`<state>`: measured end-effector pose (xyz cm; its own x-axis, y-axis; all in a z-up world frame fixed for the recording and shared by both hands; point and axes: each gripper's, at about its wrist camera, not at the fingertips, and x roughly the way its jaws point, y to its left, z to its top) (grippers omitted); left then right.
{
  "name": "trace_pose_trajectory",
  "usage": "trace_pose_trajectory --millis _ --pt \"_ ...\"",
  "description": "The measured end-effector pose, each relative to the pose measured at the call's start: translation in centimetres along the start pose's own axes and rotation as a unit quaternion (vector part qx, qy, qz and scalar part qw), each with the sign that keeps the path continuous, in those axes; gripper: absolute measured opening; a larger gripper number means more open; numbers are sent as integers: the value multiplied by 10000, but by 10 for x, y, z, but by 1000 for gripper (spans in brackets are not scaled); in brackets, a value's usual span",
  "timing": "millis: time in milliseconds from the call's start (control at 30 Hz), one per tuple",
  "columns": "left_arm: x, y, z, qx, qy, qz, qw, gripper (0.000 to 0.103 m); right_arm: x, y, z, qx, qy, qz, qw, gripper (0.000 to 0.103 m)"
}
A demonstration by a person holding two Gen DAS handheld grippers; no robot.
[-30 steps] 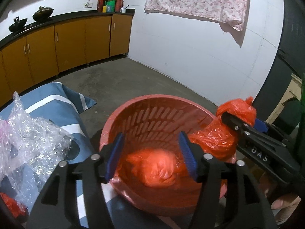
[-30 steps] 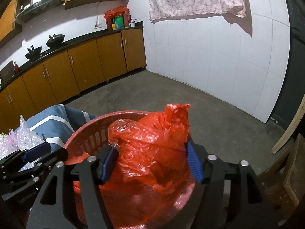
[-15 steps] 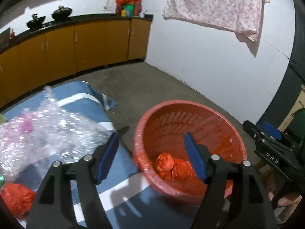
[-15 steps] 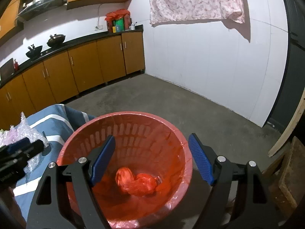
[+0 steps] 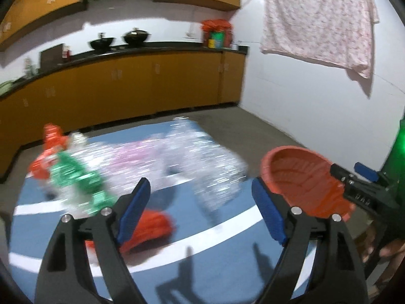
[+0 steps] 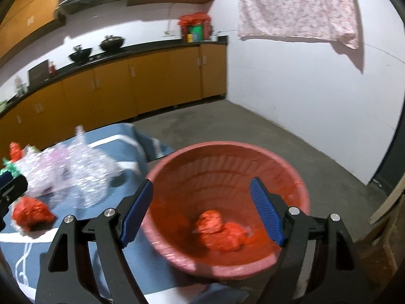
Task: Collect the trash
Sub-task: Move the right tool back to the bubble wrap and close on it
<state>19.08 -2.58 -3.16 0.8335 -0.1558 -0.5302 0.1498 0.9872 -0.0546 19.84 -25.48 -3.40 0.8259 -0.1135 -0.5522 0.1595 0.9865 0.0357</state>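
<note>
Left wrist view: left tongs point(image 5: 200, 206) spread wide, jaws just been opening, nothing between the blue pads, hanging over the blue cloth point(image 5: 215, 261) with a crumpled red bag point(image 5: 152, 225), shiny wrap point(image 5: 192, 162) and green wrapper point(image 5: 76, 177) on it. Right tongs point(image 6: 201, 212) also gaping and empty, above the red basket point(image 6: 291, 172) beside the cloth, red bags point(image 6: 222, 231) lying at its bottom.

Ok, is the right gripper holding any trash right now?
No, the right gripper stands open with nothing between its pads; the red bags lie at the bottom of the red basket.
</note>
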Motion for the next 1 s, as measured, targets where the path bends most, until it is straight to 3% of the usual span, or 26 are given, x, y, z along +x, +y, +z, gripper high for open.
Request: trace_pose_trajectory --millis 233,533,767,833,967,1000 --pt "-31 75 -29 -437 18 725 9964 81 8 66 -10 -305 181 559 9978 78" --pt "-44 132 -42 -876 67 1191 9890 81 24 148 -10 -717 242 1122 9908 75" --pt "-41 139 -45 -967 80 1138 9887 81 59 175 -9 -821 612 1052 9892 53" --pt "-37 137 -45 -962 100 1065 9896 81 65 178 -12 -904 706 1012 9882 42" --pt "-28 126 -43 -854 142 893 9922 81 68 171 -16 -926 892 1032 9863 8" --pt "-25 121 -42 -800 158 832 9932 81 66 168 -17 -917 881 1024 9866 7"
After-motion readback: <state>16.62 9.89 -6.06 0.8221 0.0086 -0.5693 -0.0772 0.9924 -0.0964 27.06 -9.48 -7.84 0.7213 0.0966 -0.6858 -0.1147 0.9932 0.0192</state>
